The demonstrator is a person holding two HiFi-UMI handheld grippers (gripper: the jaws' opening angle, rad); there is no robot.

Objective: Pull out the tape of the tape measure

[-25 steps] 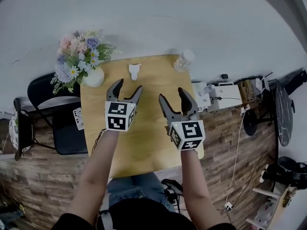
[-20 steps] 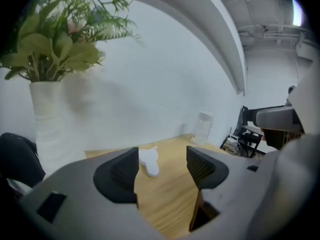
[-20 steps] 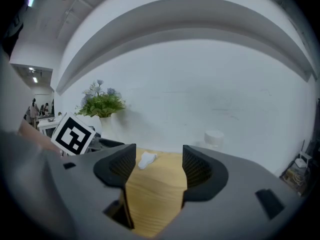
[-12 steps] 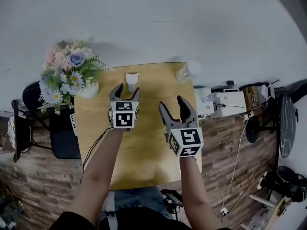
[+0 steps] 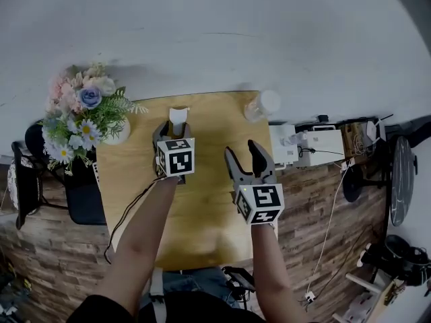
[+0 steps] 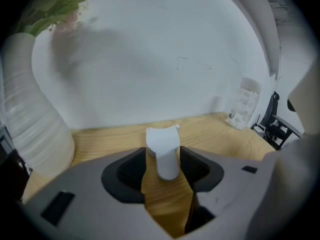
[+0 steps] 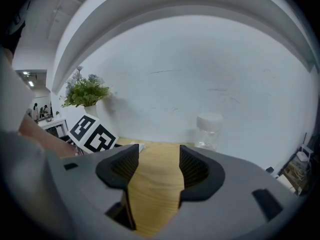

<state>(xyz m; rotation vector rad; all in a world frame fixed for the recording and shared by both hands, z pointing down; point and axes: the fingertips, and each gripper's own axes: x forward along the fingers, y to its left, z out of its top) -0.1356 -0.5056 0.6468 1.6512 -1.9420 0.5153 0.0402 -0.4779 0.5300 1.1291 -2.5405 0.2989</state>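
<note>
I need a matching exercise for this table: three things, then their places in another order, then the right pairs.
Things:
1. tape measure
2. flower vase
3. clear jar

Places:
A. far right corner of the table
B. far left corner of the table
C. between the jaws of the left gripper

Pairs: 1-C, 2-B, 3-A. Those jaws are closing, not yet gripping it.

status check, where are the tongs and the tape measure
Left tongs closing round the white tape measure, not yet gripping. Right tongs empty, closing over the table. Nothing blocking.
</note>
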